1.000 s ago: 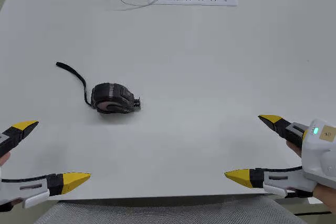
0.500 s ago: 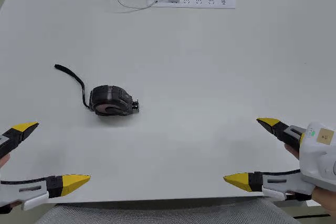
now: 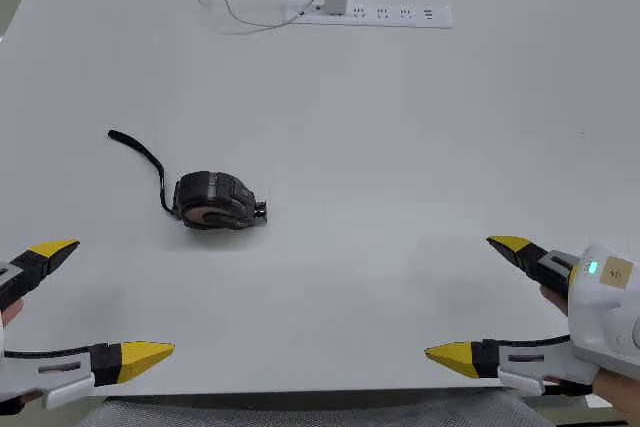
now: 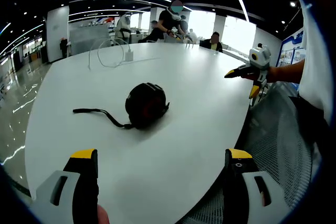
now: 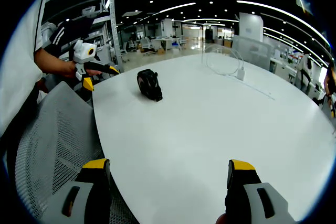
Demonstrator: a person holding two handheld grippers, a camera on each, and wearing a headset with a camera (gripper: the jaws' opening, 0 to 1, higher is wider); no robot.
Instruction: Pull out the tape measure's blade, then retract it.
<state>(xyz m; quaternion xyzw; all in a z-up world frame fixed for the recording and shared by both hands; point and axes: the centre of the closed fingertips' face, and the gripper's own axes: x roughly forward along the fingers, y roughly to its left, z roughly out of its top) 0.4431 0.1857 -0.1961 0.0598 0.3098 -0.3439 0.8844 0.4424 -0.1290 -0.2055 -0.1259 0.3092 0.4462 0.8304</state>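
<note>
Black round-bodied tape measure (image 3: 213, 202) lies on the white tabletop (image 3: 400, 127), left of centre, with its black wrist strap (image 3: 143, 157) trailing off to the far left. We note the left gripper (image 3: 122, 297) and the right gripper (image 3: 459, 296) at the near edge, each with jaws spread wide, holding nothing, and well apart from it.

Tape measure (image 3: 213, 202) is seen black w/ pinkish side face; strap (image 3: 140, 154) black. Surface (image 3: 400, 147) is seen plain white. Left hand-held gripper (image 3: 112, 299) & right hand-held gripper (image 3: 467, 297) are tipped yellow, bodies white.
</note>
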